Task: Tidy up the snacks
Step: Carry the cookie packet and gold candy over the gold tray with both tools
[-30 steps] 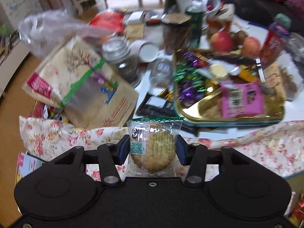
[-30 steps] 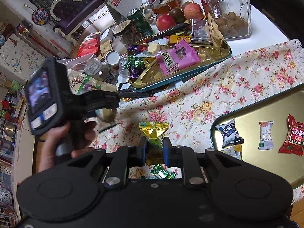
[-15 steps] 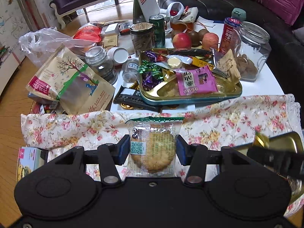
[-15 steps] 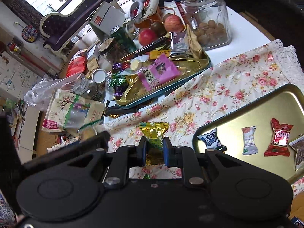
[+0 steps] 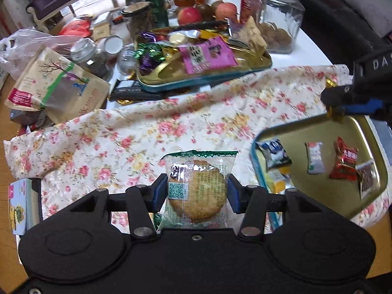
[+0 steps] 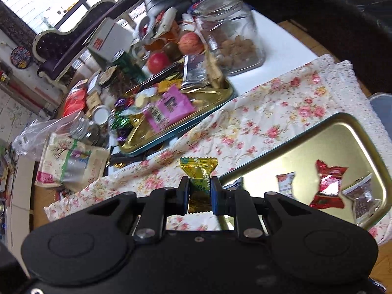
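1. wrapped biscuit (image 5: 196, 187) sits pinched between the pads of the left gripper (image 5: 196, 192), held above the floral cloth (image 5: 171, 127).
2. gold candy (image 6: 199, 177) is clamped tight in the right gripper (image 6: 199, 192), over the same cloth, just beside the near gold tray (image 6: 362, 132).
3. that tray holds a red candy (image 6: 328, 188) and a few small packets.
4. beyond the cloth, the far tray (image 5: 259, 60) is heaped with sweets; a glass jar (image 5: 279, 17) stands beside it.
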`<act>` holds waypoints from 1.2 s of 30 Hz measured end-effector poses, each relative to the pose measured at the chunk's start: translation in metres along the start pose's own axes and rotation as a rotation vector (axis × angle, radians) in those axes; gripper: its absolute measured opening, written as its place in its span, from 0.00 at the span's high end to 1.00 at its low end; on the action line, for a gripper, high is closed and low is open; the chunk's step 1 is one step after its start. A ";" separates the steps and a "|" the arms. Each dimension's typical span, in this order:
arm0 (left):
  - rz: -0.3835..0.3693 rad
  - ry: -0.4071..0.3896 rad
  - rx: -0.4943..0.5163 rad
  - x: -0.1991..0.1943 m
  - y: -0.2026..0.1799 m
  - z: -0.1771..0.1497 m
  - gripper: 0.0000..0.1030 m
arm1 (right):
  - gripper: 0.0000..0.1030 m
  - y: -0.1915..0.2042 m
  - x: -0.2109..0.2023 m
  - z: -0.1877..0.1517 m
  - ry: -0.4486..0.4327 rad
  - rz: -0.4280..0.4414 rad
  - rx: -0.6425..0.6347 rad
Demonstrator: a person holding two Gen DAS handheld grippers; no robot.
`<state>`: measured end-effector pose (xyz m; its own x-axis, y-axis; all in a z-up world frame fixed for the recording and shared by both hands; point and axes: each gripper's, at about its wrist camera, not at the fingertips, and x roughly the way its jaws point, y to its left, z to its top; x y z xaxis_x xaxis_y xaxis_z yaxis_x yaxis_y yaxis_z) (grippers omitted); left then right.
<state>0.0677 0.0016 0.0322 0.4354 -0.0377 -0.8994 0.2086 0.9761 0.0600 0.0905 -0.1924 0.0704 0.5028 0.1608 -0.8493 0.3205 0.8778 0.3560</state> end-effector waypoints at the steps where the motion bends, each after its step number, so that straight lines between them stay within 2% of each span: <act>1: -0.017 0.010 0.012 0.000 -0.003 -0.001 0.45 | 0.81 -0.007 0.000 0.002 -0.007 -0.018 0.014; 4: -0.064 0.024 0.026 0.000 -0.014 0.001 0.45 | 0.81 -0.031 -0.002 0.009 -0.022 -0.068 0.067; 8: -0.085 0.007 0.050 -0.006 -0.030 0.005 0.45 | 0.81 -0.063 -0.001 0.017 -0.035 -0.120 0.141; 17: -0.147 -0.005 0.098 -0.011 -0.063 0.010 0.45 | 0.81 -0.120 -0.006 0.042 -0.083 -0.176 0.302; 22: -0.169 0.021 0.113 -0.003 -0.082 0.011 0.45 | 0.81 -0.133 0.006 0.047 -0.058 -0.242 0.325; 29: -0.345 0.109 0.108 0.007 -0.107 0.010 0.45 | 0.81 -0.128 0.009 0.044 -0.051 -0.249 0.289; 36: -0.326 0.084 0.167 0.012 -0.137 0.008 0.45 | 0.81 -0.127 0.010 0.044 -0.043 -0.246 0.287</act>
<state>0.0517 -0.1348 0.0166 0.2508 -0.3166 -0.9148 0.4678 0.8670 -0.1718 0.0904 -0.3222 0.0342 0.4140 -0.0638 -0.9080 0.6445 0.7250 0.2429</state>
